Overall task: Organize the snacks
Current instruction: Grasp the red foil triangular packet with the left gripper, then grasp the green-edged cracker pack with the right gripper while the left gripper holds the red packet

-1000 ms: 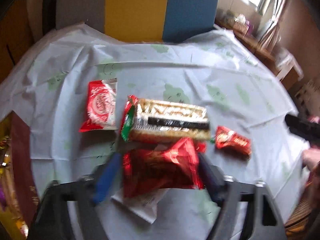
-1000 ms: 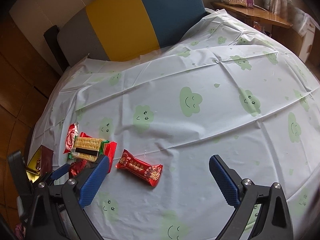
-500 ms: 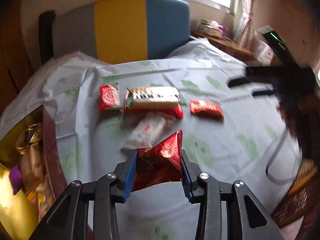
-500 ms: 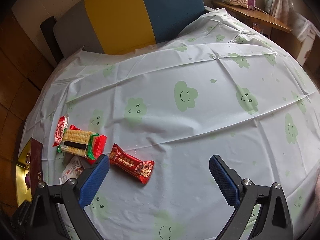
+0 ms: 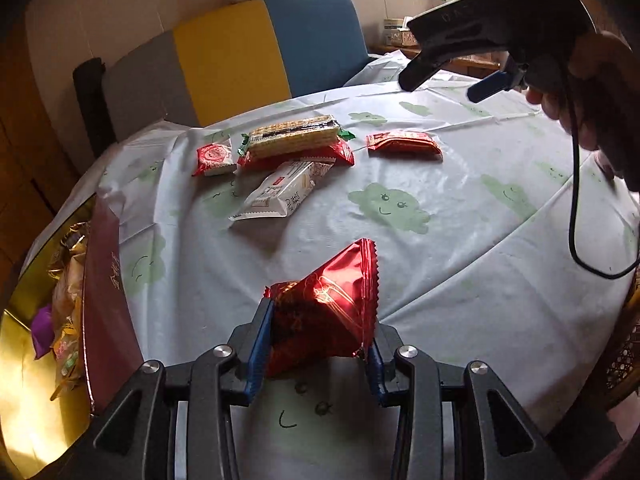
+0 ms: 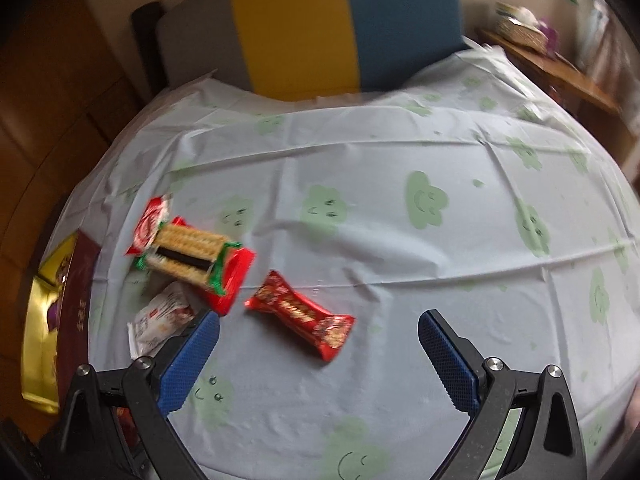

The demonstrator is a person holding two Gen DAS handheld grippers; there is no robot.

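Note:
My left gripper (image 5: 316, 344) is shut on a shiny red foil packet (image 5: 328, 304), held above the cloud-print tablecloth (image 5: 460, 240) near its front edge. Farther back lie a cracker pack (image 5: 294, 138) on a flat red packet (image 5: 340, 154), a small red-and-white packet (image 5: 214, 156), a white packet (image 5: 280, 192) and a red candy bar (image 5: 404, 144). My right gripper (image 6: 320, 344) stands open, with the red candy bar (image 6: 300, 314) on the cloth just beyond its fingertips. In the left wrist view the right gripper (image 5: 480, 60) hangs at the upper right in a hand.
A gold box with a maroon wall (image 5: 102, 300) holds several wrapped sweets at the table's left edge. A grey, yellow and blue chair back (image 5: 232, 52) stands behind the table. A black cable (image 5: 576, 200) dangles at the right. A wooden sideboard (image 6: 560, 68) is at the far right.
My left gripper closed on the red foil packet, lifted it and drew back towards the near left; the white packet beneath and the gold box came into view. My right gripper shifted left towards the candy bar.

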